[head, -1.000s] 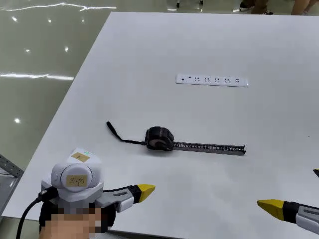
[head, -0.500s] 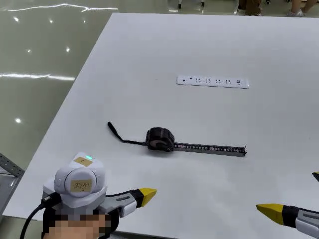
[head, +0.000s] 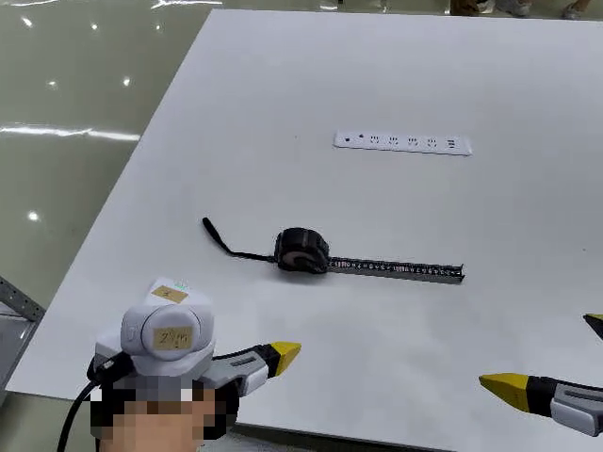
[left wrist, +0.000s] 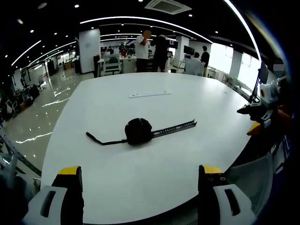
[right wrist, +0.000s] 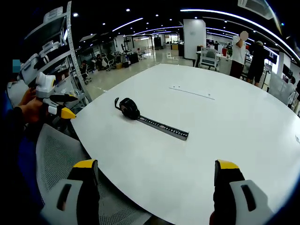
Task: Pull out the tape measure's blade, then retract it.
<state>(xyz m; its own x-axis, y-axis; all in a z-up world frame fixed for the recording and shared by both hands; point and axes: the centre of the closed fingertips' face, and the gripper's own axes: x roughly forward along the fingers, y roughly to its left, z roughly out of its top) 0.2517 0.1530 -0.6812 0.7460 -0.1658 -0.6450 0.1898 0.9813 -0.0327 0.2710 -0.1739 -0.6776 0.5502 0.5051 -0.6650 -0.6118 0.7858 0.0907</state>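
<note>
- left gripper [left wrist: 140, 171] — fingers [left wrist: 70, 185] wide apart, holding nothing
- right gripper [right wrist: 155, 165] — fingers [right wrist: 226, 177] wide apart, empty
- tape measure [head: 301, 250] on surface [head: 377, 75], untouched, blade [head: 396, 271] out

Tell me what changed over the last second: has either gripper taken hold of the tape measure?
Nothing visibly moved; the slight shift is the head camera. Neither gripper took hold of anything. The tape measure lies where it was on the table, its blade out the same length. The left gripper and right gripper stay open near the table's near edge, apart from it.
</note>
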